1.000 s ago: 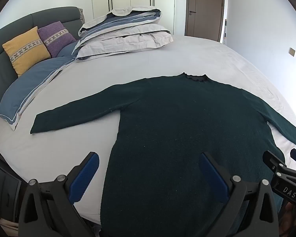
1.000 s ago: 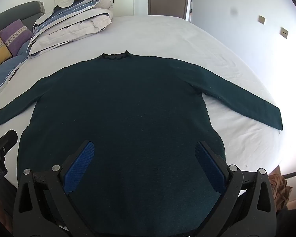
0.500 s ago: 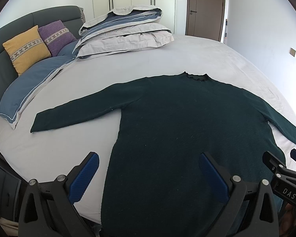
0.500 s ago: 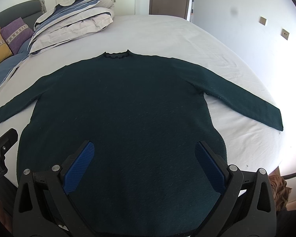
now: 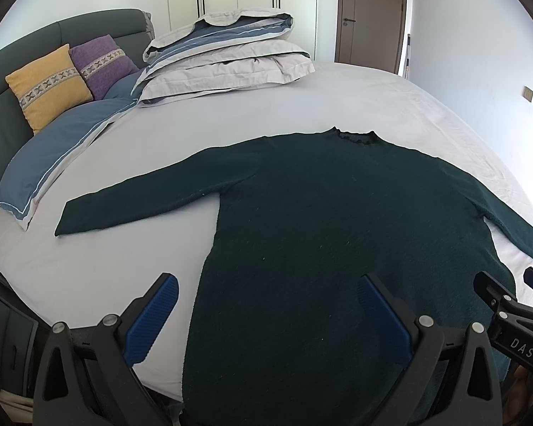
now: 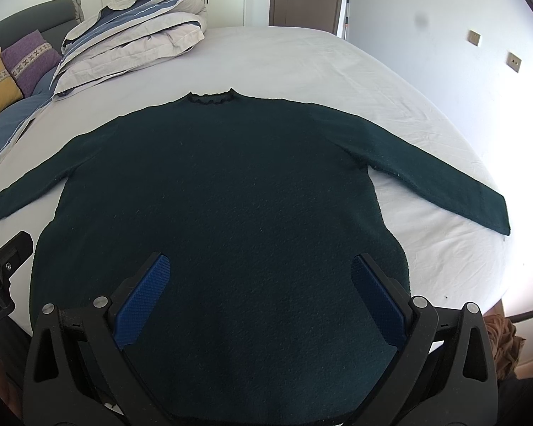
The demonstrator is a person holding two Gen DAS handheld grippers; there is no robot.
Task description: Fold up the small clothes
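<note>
A dark green long-sleeved sweater [image 5: 337, 220] [image 6: 224, 195] lies flat on the white bed sheet [image 5: 266, 106], collar far from me, both sleeves spread out to the sides. My left gripper [image 5: 266, 305] hovers open above the sweater's lower left edge, holding nothing. My right gripper [image 6: 261, 284] is open over the lower middle of the sweater body, also holding nothing. The right gripper's tip shows at the right edge of the left wrist view; the left gripper's tip shows at the left edge of the right wrist view. The hem is hidden below both views.
A folded grey and blue duvet [image 5: 224, 56] sits at the far left of the bed. Yellow [image 5: 48, 85] and purple [image 5: 103, 64] cushions lean on the dark headboard, with a blue pillow [image 5: 60, 156] below. A brown door [image 5: 371, 14] stands beyond. A brown cloth [image 6: 501, 344] lies on the floor, right.
Both views have drifted very slightly; the sweater has not moved and both grippers remain wide open.
</note>
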